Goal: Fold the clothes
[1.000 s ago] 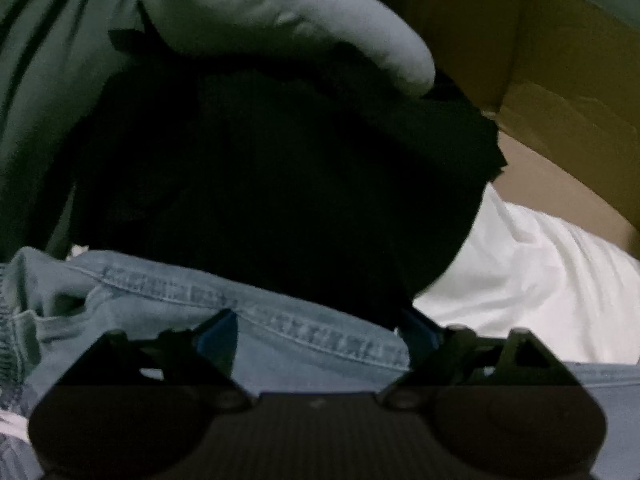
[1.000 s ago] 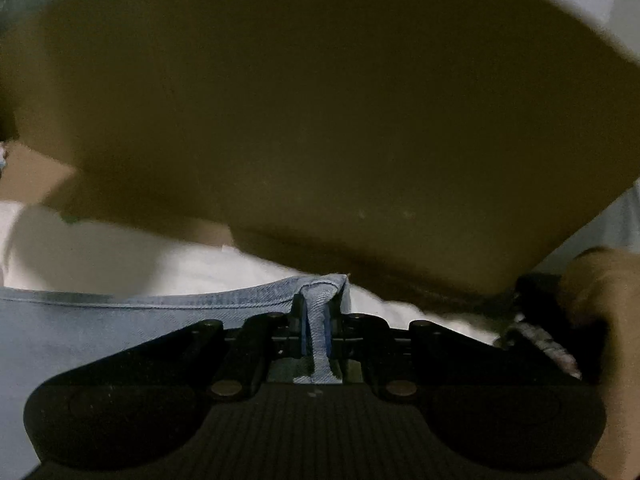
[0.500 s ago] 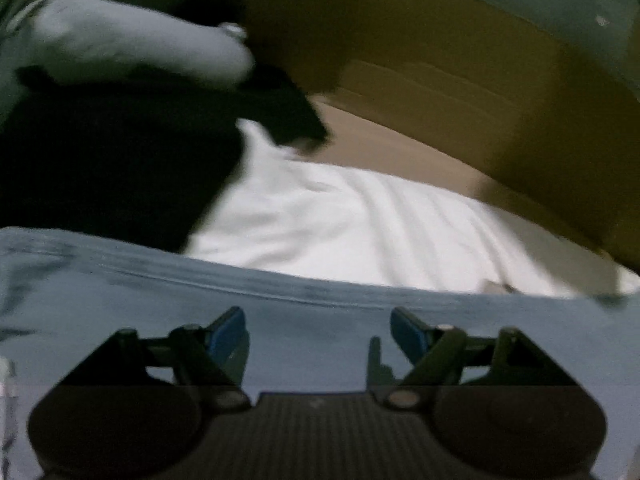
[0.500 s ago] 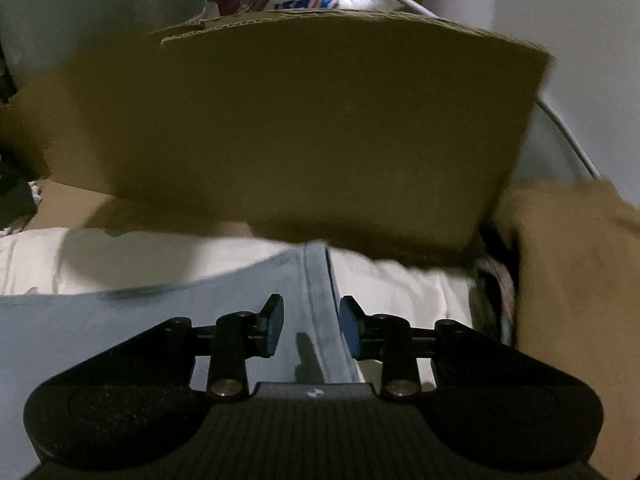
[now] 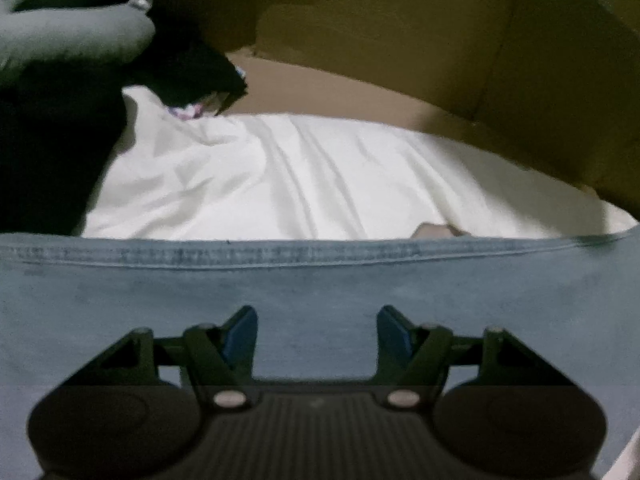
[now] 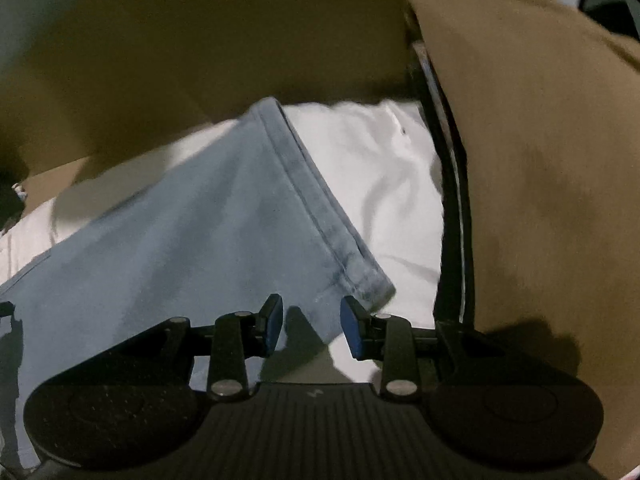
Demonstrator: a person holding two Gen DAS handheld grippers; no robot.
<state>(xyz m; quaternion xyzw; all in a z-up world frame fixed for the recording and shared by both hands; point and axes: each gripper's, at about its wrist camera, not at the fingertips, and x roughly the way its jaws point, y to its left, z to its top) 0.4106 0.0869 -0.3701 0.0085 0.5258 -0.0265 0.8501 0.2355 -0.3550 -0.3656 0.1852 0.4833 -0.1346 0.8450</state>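
Note:
Light blue jeans [image 5: 304, 292] lie flat across a white sheet [image 5: 304, 184], their stitched edge running side to side in the left wrist view. My left gripper [image 5: 316, 330] hovers over the denim with its jaws apart and closing, nothing pinched between the blue pads. In the right wrist view a jeans leg [image 6: 192, 236] ends in a hem at the corner near my right gripper [image 6: 312, 326]. That gripper is open, its pads clear of the cloth on either side.
Brown cardboard flaps [image 5: 420, 32] rise behind the sheet. A grey and black pile of clothes [image 5: 68, 92] sits at the left. A tan garment [image 6: 540, 200] and a dark strap [image 6: 452, 216] stand at the right of the jeans leg.
The right gripper let go of the jeans hem and opened, and the leg now lies on the sheet. The left view slid right, off the black garment, and its jaws narrowed.

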